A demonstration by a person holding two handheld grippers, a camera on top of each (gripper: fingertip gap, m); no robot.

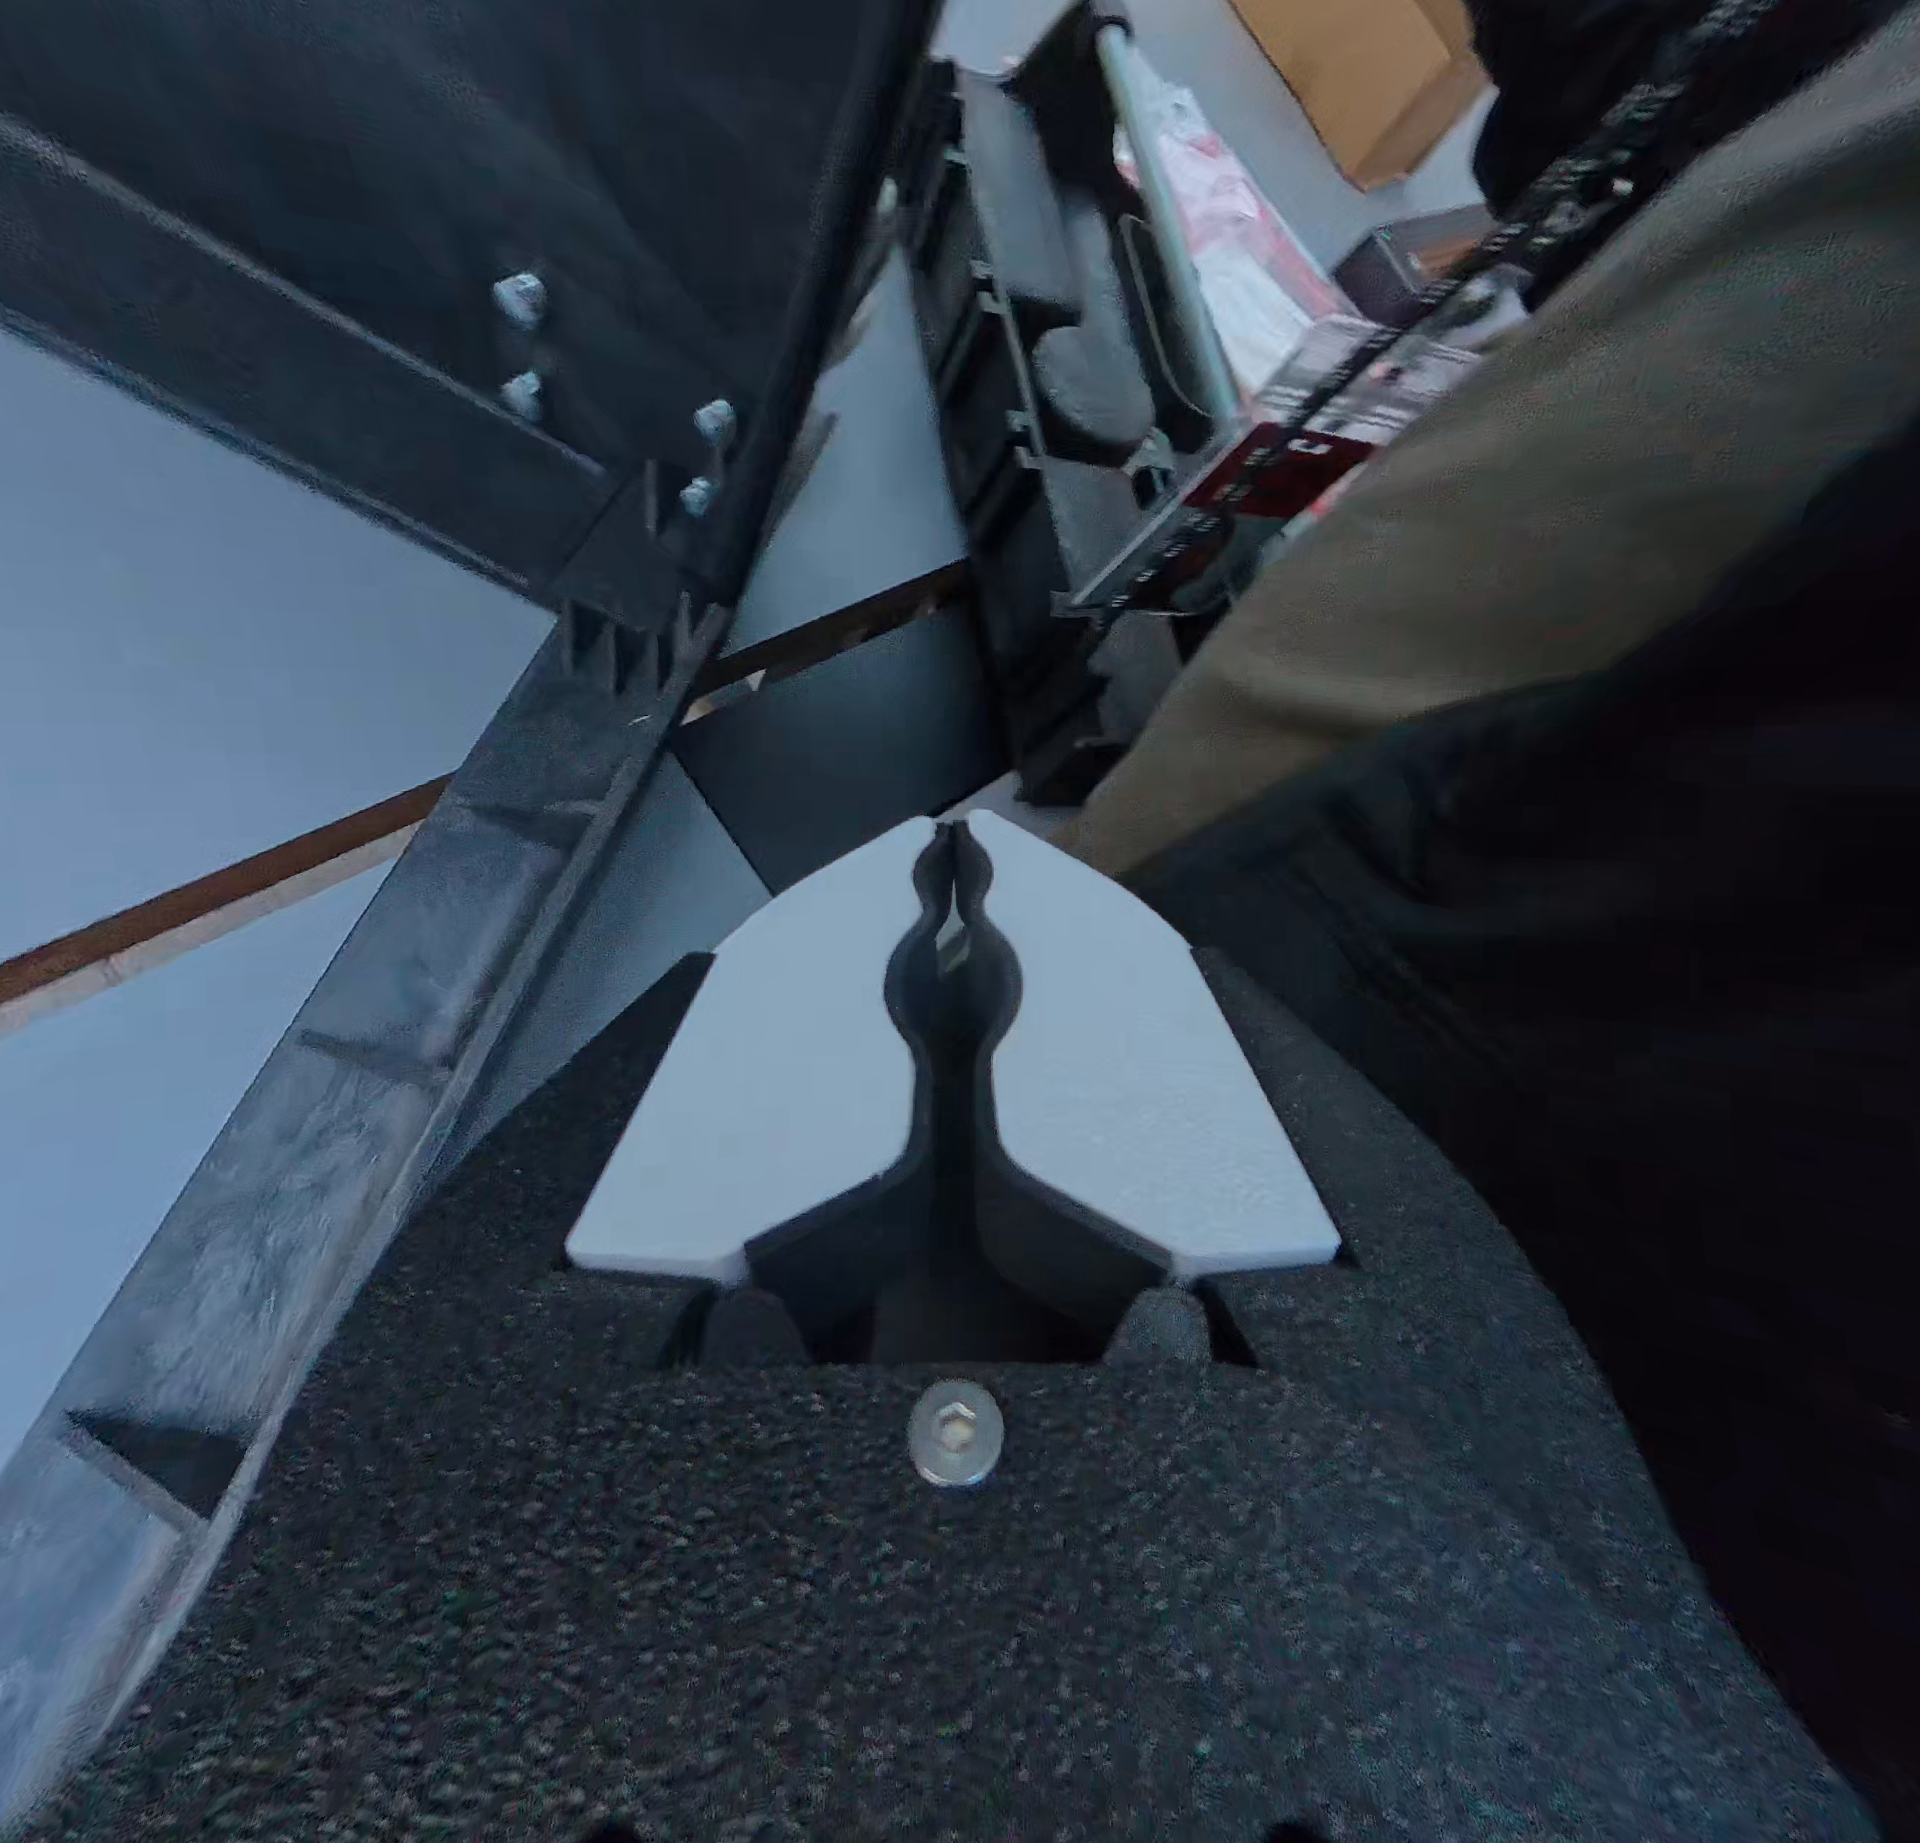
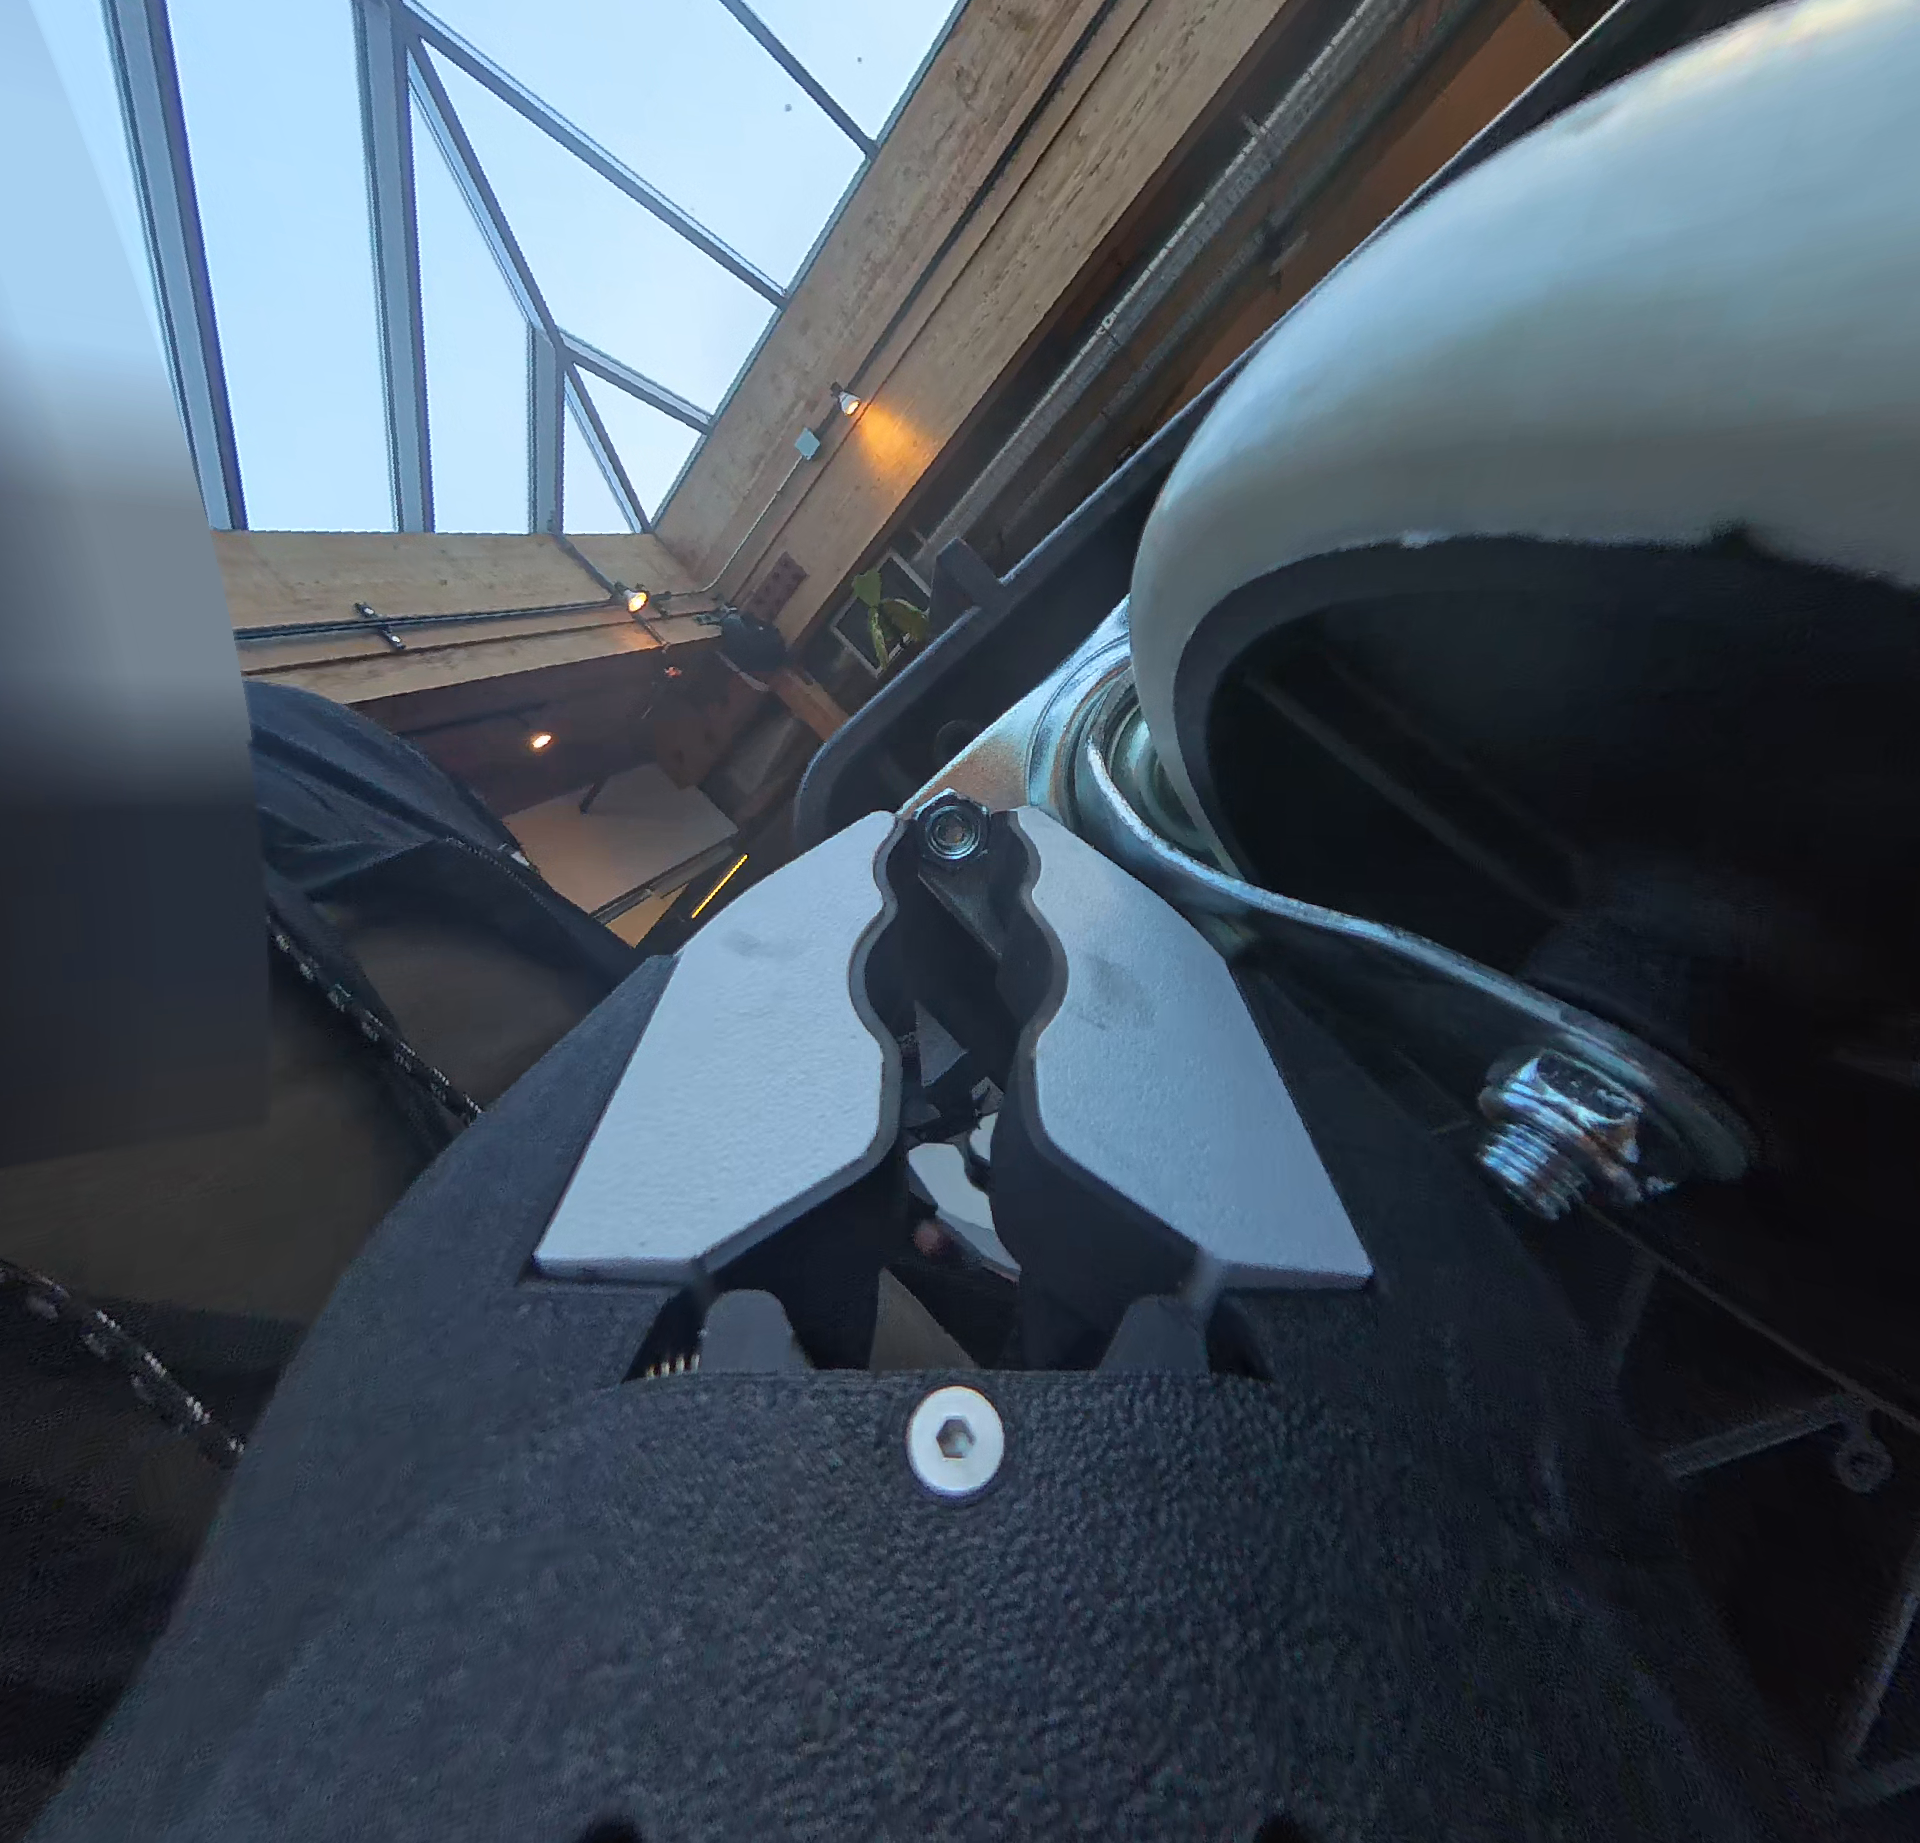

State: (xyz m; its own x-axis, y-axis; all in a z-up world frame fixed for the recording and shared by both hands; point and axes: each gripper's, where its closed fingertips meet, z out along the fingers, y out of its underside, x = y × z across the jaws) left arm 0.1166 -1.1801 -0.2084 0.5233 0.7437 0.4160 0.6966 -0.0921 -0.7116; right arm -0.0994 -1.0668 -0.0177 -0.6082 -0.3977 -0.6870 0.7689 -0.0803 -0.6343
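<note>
Fingers of the right gripper sat snug around a small black nut beside the grey caster wheel, which lay up and right. Left gripper was pinched closed, empty, nearer a black ribbed frame.

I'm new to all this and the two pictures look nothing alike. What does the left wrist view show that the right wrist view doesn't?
Only the left wrist view shows a black ribbed plastic frame with bolts, a metal rod, a cardboard box and a shut left gripper holding nothing.

Only the right wrist view shows a grey caster wheel, its metal fork, a glass roof, and the right gripper closed around a small nut.

Both show dark clothing with an olive sleeve beside the gripper.
</note>
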